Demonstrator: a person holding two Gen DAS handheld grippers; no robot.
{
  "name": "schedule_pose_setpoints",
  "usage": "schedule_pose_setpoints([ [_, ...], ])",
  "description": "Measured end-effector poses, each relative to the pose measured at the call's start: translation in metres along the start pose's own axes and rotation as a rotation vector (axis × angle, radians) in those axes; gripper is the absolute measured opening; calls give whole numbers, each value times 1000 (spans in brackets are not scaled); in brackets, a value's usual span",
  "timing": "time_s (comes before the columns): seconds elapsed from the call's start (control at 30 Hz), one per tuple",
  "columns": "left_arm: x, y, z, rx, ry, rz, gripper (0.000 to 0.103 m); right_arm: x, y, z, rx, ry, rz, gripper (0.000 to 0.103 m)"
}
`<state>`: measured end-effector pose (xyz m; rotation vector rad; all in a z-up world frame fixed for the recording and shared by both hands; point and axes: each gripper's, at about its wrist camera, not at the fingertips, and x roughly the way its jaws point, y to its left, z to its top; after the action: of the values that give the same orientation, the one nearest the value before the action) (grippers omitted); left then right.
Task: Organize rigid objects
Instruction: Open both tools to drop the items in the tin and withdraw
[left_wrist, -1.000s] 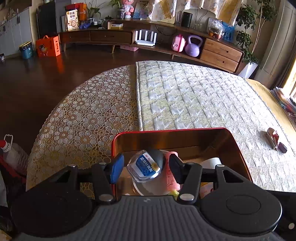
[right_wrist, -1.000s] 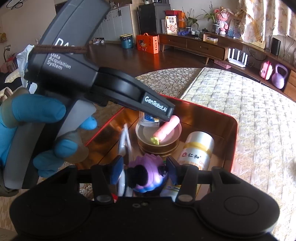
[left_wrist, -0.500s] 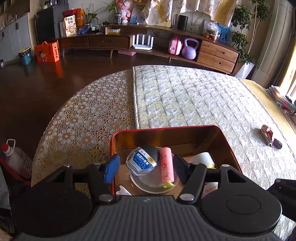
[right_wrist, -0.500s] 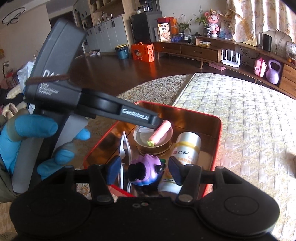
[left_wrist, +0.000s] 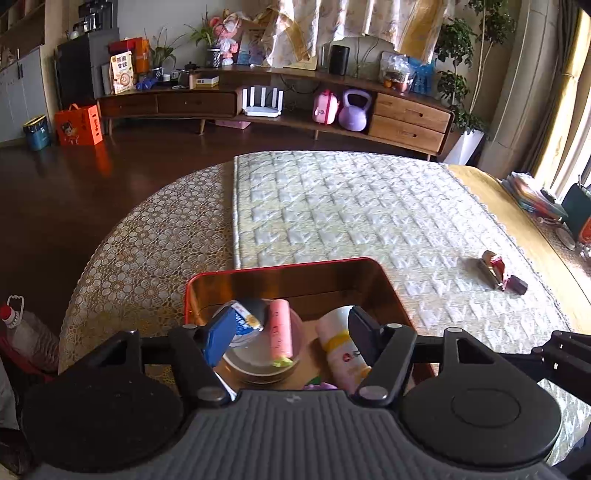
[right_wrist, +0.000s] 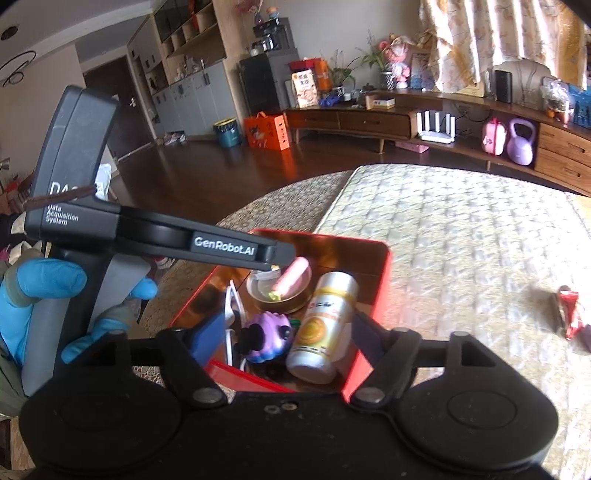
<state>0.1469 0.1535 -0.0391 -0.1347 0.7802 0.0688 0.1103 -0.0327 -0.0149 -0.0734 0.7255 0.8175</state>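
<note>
Left cam first: my left gripper (left_wrist: 291, 334) is over the near end of the red tin box (left_wrist: 284, 264), jaws opening and gripping nothing. Under them sits a shallow bowl (left_wrist: 258, 363) with a pink roll (left_wrist: 280, 328) lying in it and a small blue-and-white packet (left_wrist: 246, 320) just beside that, right against my blue left pad. A white-and-yellow bottle (left_wrist: 341, 345) lies to the right of the bowl, inside the box. Out on the quilted table cover (left_wrist: 369, 221), well apart from the box, there's a small red-and-dark thing (left_wrist: 498, 273); can't tell what it is.

Right cam: my right gripper (right_wrist: 291, 332) is also opening, nothing pinched. Between the fingers I see a purple toy (right_wrist: 267, 336) and the bottle (right_wrist: 321, 325) side by side on the box floor, bowl (right_wrist: 277, 295) behind them. My blue-gloved left hand (right_wrist: 44, 295) holds the other gripper, whose tip pokes over the bowl. Box (right_wrist: 382, 295) sits where the lace cloth (right_wrist: 288, 199) meets the quilted cover.
</note>
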Motion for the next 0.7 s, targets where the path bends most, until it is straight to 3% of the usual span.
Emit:
schedule_pose_setpoints([
  [0.23,-9,-26,1,24,-15,-33,71,-22,-25,-8,47,-46,-46,88],
  [0.4,-9,-48,0,45,-9,-63,72,-38,-49,-15,94,-67,-80,89],
  [0.47,-8,-59,-1,54,-6,-72,72,-44,-57,-18,102,-82,-105,95],
  [0.53,-8,-69,-1,63,-7,-82,79,-50,-65,-22,107,-98,-132,97],
  [0.7,-5,-97,0,89,-7,-104,81,-64,-87,-33,118,-142,-189,103],
])
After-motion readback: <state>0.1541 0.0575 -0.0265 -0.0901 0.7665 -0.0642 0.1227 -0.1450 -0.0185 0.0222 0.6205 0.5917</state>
